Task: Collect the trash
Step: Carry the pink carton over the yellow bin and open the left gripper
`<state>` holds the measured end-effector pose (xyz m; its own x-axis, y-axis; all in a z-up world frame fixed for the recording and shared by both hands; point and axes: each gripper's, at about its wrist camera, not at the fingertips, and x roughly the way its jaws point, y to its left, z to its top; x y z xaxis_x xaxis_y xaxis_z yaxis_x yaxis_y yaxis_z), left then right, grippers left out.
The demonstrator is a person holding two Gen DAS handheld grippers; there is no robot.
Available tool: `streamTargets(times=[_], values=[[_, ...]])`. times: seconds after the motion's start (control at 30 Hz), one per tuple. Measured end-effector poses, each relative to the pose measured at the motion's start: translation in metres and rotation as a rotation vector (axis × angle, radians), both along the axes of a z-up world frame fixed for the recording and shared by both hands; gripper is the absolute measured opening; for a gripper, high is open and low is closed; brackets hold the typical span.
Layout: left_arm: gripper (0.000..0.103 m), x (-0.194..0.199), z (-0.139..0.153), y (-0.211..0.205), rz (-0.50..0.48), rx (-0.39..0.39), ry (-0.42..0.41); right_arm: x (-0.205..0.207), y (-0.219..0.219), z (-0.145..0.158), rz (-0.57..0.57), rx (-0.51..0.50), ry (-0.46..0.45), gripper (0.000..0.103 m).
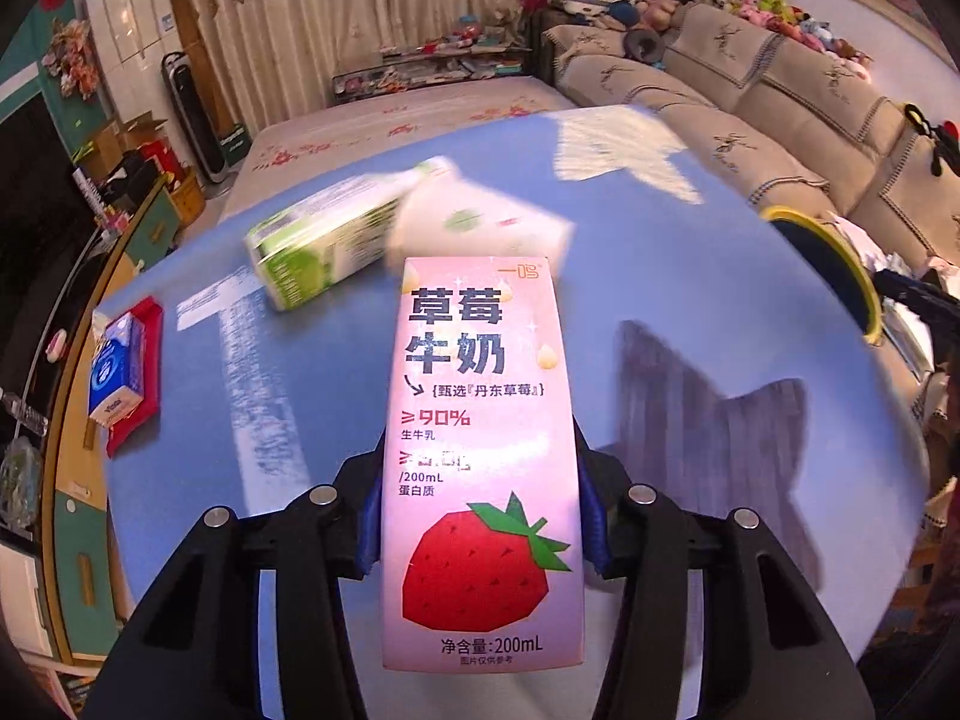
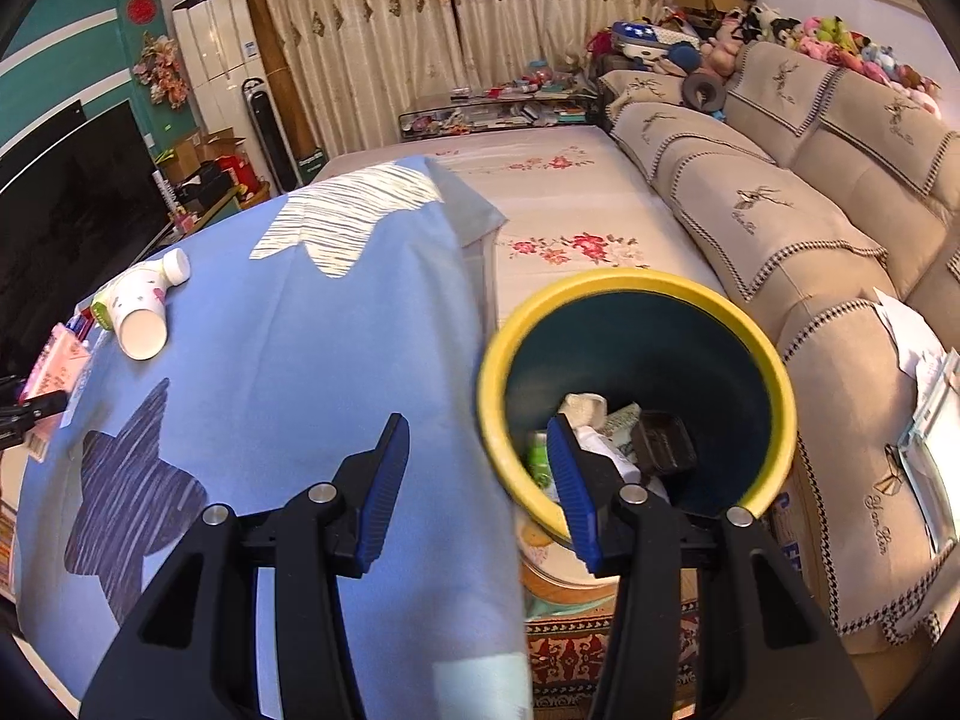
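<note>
Pink strawberry milk carton is clamped upright in the left gripper, above the blue star-print tablecloth. Right gripper is spread apart and empty (over the yellow-rimmed dark green bin, trash inside).

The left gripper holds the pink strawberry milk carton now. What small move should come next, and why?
Probably carry the pink carton toward the yellow-rimmed bin beside the table. The left gripper has its jaws clamped on the carton's sides, and the bin already holds other trash, so the grasp looks done.
</note>
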<state>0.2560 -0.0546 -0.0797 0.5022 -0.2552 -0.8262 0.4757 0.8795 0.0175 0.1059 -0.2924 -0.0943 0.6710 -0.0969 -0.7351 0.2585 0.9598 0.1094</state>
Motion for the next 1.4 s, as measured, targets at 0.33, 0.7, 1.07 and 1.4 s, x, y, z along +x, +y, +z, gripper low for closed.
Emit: streamTargets(times=[0.33, 0.7, 1.07, 1.4], values=[[0.050, -0.029, 0.050, -0.152, -0.215, -0.075, -0.036, -0.052, -0.069, -0.008, -0.156, -0.006, -0.006, 0.046], [0.050, 0.001, 0.019, -0.344, -0.381, -0.094, 0.047, -0.099, -0.141, -0.025, -0.286, 0.027, -0.006, 0.046], [0.050, 0.032, -0.041, -0.453, -0.393, -0.072, 0.118, -0.106, -0.172, -0.040, -0.323, 0.063, 0.016, 0.047], [0.085, 0.044, -0.024, -0.448, -0.310, -0.167, 0.065, -0.110, -0.165, -0.033, -0.327, 0.053, 0.008, 0.048]])
